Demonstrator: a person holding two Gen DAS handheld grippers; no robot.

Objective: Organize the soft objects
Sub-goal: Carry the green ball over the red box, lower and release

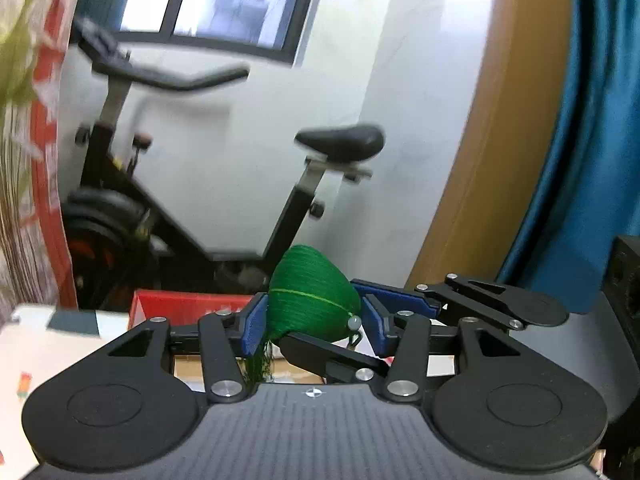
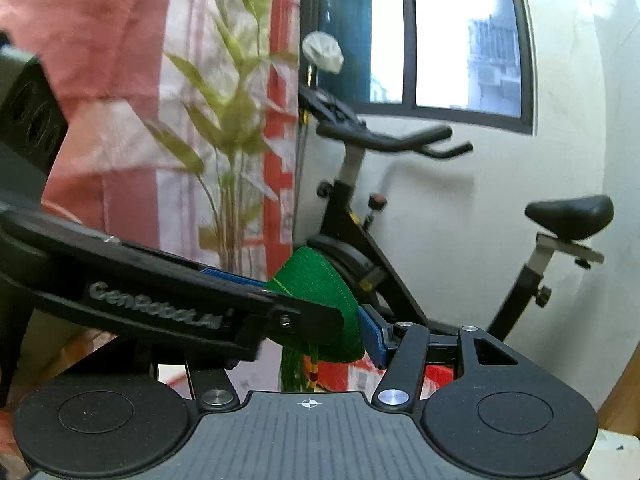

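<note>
A green thread-wound cone-shaped sachet (image 1: 312, 296) with a bead and a green tassel hangs in the air between both grippers. My right gripper (image 1: 324, 314) reaches in from the right and is shut on it, one blue pad (image 1: 394, 298) behind it and a black finger across its front. In the right wrist view, the right blue pad (image 2: 372, 336) presses on the sachet (image 2: 316, 276); the other finger is hidden behind the left gripper (image 2: 300, 300). My left gripper (image 1: 316, 320) stands around the sachet, its left pad (image 1: 256, 328) beside it, with a thin gap at the right pad.
A black exercise bike (image 1: 200, 184) stands against the white wall straight ahead. A red box (image 1: 180, 304) and a white tabletop (image 1: 52, 344) lie below. A leafy plant (image 2: 228, 120) and pink cloth (image 2: 80, 20) are at the left, and a blue curtain (image 1: 592, 120) is at the right.
</note>
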